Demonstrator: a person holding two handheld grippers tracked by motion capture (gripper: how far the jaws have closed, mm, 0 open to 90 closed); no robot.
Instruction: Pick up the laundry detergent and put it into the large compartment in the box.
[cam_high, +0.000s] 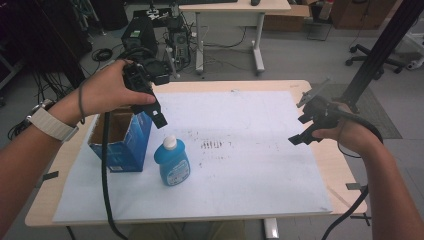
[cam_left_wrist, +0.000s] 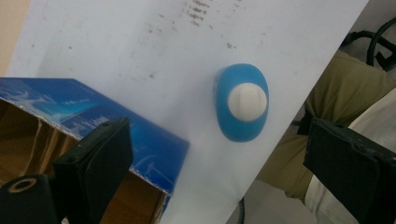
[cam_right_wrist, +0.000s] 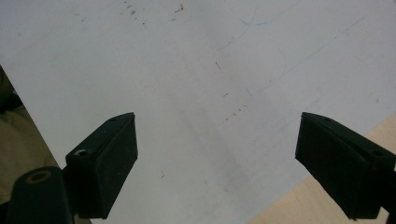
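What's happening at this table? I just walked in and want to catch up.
A person holds a gripper in each hand over a table covered with a white sheet. The left gripper hovers, jaws open, above a blue bottle with a white cap, which stands upright beside an open blue box. The right gripper hangs open over bare sheet near the table's right edge. Neither is holding anything.
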